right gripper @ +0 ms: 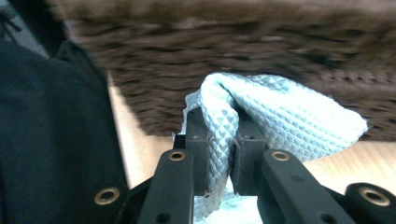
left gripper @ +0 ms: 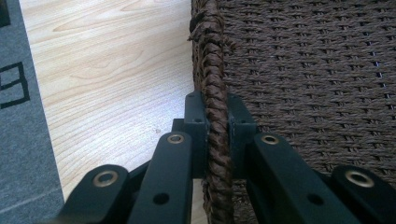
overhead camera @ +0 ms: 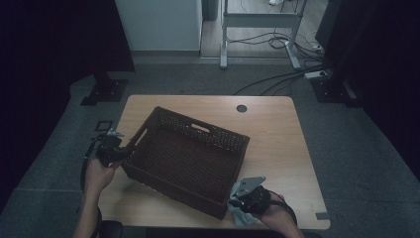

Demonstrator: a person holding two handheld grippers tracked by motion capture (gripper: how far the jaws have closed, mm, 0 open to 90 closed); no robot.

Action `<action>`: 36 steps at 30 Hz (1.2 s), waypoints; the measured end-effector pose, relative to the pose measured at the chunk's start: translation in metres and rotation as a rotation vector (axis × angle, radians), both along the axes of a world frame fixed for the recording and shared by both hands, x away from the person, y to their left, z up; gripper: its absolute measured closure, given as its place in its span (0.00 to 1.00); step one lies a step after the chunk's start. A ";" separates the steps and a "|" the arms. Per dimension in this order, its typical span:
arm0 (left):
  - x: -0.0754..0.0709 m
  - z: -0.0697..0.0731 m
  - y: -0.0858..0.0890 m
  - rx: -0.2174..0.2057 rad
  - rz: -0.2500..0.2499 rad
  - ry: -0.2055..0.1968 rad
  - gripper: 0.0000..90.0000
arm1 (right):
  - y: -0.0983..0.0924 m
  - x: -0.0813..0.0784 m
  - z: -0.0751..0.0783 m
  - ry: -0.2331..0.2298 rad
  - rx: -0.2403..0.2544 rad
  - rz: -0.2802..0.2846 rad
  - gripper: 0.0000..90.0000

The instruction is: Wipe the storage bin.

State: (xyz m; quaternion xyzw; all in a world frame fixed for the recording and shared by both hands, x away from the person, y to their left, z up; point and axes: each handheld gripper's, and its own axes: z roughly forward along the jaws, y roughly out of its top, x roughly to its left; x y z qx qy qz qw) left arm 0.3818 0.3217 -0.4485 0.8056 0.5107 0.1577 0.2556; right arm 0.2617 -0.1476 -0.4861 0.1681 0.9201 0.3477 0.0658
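So the left gripper [left gripper: 215, 126] has its jaws clamped tight on the braided rim of the woven basket [left gripper: 303, 79], rim running straight up the middle of the left gripper view with one jaw on each side of it, basket wall filling the right half and bare wooden table [left gripper: 112, 70] on the left. In the high view that same left gripper [overhead camera: 115, 148] sits at the left-centre of the frame, right at the basket's [overhead camera: 188, 156] left corner, with the person's left hand [overhead camera: 97, 174] behind it coming up from the bottom edge. The right gripper [right gripper: 218, 140] is pinched shut on a pale blue cloth [right gripper: 280, 116] with a diamond weave, the fabric bunched up and spilling out to the right of the jaws, and the basket's dark side is blurry right behind it across the top of the frame. From above, the right gripper [overhead camera: 250, 198] is at the lower middle-right, just beside the basket's near corner, cloth [overhead camera: 237, 210] hanging under it near the table's [overhead camera: 277, 129] front edge. Basket itself sits skewed across the middle of the table. Further out there's grey floor [overhead camera: 356, 163] and some cables [overhead camera: 277, 79] at the top of the frame.
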 end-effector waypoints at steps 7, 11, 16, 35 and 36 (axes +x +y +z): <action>0.000 0.000 0.001 -0.003 -0.003 0.001 0.91 | -0.006 0.014 0.000 -0.011 0.012 -0.048 0.87; 0.000 0.000 0.001 -0.002 -0.003 0.002 0.91 | -0.008 0.019 0.000 -0.013 0.007 -0.059 0.87; 0.001 0.000 0.001 -0.003 -0.001 0.001 0.91 | -0.011 0.026 0.001 -0.023 0.006 -0.082 0.87; 0.002 -0.001 0.002 -0.013 0.002 -0.009 0.91 | -0.019 0.049 0.001 -0.049 0.011 -0.154 0.87; 0.002 0.000 0.002 -0.014 0.001 -0.009 0.91 | -0.019 0.050 0.001 -0.047 0.011 -0.157 0.87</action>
